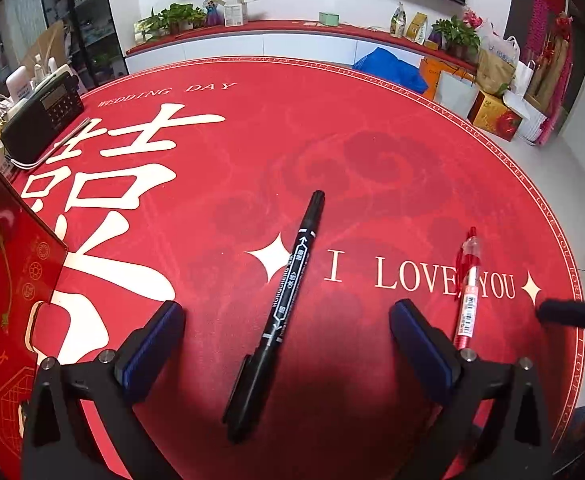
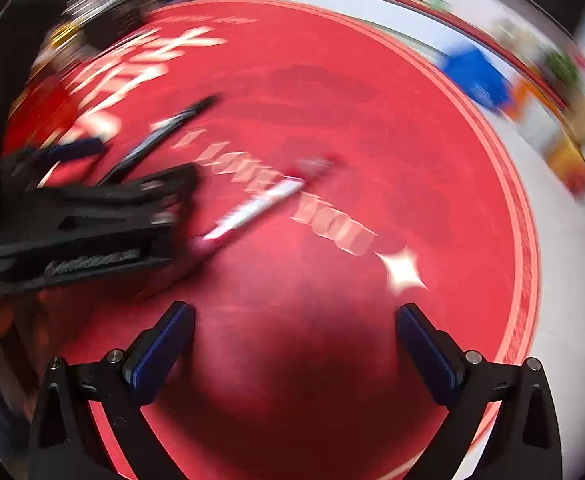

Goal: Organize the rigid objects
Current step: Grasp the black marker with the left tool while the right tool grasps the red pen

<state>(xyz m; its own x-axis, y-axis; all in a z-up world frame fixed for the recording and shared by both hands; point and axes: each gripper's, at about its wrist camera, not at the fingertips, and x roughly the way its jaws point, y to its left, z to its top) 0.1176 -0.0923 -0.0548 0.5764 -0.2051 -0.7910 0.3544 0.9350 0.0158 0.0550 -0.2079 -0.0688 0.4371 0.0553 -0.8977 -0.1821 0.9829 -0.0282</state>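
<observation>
A black marker (image 1: 282, 304) lies on the red round mat (image 1: 372, 160), running between the fingers of my left gripper (image 1: 286, 312), which is open above it. A red gel pen (image 1: 467, 292) lies just right of the left gripper's right finger (image 1: 420, 340). In the blurred right wrist view my right gripper (image 2: 294, 320) is open over bare mat, with nothing between its fingers. There the red pen (image 2: 256, 208) and the black marker (image 2: 160, 136) lie ahead to the left, next to the left gripper's black body (image 2: 92, 220).
A red gift box (image 1: 8, 280) stands at the left edge of the mat. A black radio (image 1: 44, 120) and bottles sit at the far left. Bags and boxes (image 1: 492, 80) line the floor beyond the mat. A dark tip (image 1: 564, 312) enters from the right.
</observation>
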